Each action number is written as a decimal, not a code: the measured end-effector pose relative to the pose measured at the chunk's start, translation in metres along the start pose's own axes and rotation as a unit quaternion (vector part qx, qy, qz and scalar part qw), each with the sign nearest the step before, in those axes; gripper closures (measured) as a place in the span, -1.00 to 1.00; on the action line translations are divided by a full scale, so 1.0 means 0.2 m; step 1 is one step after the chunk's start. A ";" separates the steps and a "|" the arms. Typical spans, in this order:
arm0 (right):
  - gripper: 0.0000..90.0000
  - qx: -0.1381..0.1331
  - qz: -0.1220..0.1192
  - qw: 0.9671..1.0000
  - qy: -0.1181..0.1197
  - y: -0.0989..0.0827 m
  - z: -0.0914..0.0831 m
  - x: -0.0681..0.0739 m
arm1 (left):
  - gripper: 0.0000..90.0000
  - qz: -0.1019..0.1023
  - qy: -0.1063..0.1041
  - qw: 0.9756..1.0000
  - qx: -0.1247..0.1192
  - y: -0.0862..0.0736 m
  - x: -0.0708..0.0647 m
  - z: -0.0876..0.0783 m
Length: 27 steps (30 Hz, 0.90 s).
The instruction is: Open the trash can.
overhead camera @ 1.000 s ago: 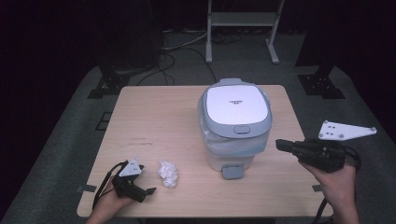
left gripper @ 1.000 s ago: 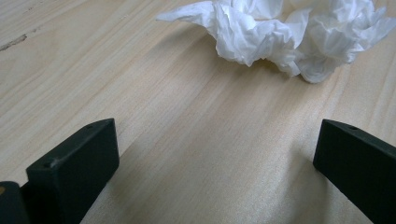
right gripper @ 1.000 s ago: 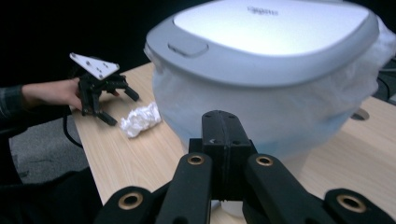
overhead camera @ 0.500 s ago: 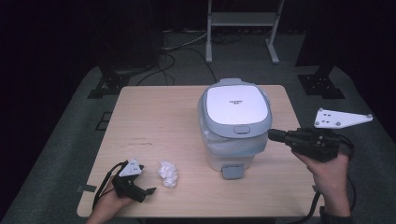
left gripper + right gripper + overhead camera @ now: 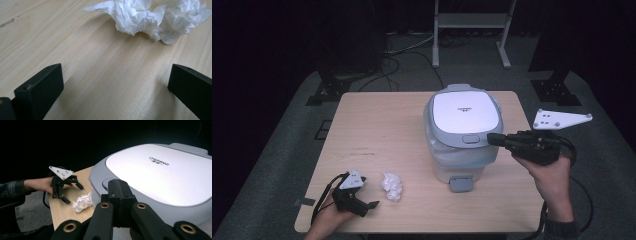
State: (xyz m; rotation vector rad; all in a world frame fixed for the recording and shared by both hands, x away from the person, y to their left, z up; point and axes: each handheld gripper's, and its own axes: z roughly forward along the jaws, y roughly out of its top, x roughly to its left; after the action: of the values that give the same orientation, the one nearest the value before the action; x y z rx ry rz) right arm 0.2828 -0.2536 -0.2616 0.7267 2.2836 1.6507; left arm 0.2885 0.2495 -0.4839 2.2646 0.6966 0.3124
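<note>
**Op:** Two grippers on my screens. My left gripper (image 5: 371,204) sits low at the near left corner of the pale wooden table (image 5: 377,125), jaws spread wide with nothing between them.

**Desk:** And the paper?

**Op:** One crumpled white tissue wad (image 5: 392,186) lies on the tabletop just right of that left gripper, apart from it. In the left gripper view the tissue wad (image 5: 155,18) is ahead of the two black jaws, towards the upper right, with bare wood in the gap.

**Desk:** Right side?

**Op:** My right gripper (image 5: 492,139) is up off the table at the right, held roughly level and pointing left at the grey-and-white plastic pedal bin (image 5: 462,142). Jaws are pressed together, nothing in them. The tip is right at the bin's near right rim, beside the small grey oval latch button (image 5: 470,139); whether it touches, I can't tell.

**Desk:** Bin lid?

**Op:** Down. The white lid panel (image 5: 160,173) in the right gripper view is flat and closed, small dark lettering on it. A white bag liner (image 5: 462,157) shows under the grey rim, and the grey foot pedal (image 5: 460,184) sticks out at the bin's near side.

**Desk:** Can you see the other hand from there?

**Op:** Yes, in the right gripper view the left gripper (image 5: 68,192) is far off on the left, on the table, a hand (image 5: 41,184) behind it in a checked sleeve (image 5: 11,190), and the tissue wad (image 5: 82,202) is between it and the bin.
</note>
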 end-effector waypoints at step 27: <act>1.00 0.020 -0.007 1.000 0.014 0.05 0.18 -0.02 | -1.00 0.000 0.000 1.000 0.001 0.00 0.00 0.00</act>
State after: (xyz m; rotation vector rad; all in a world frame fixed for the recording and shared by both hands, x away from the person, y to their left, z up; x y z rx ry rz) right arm 0.3050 -0.2236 -0.2645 0.6994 2.3414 1.6227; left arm 0.2885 0.2495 -0.4837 2.2665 0.6961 0.3111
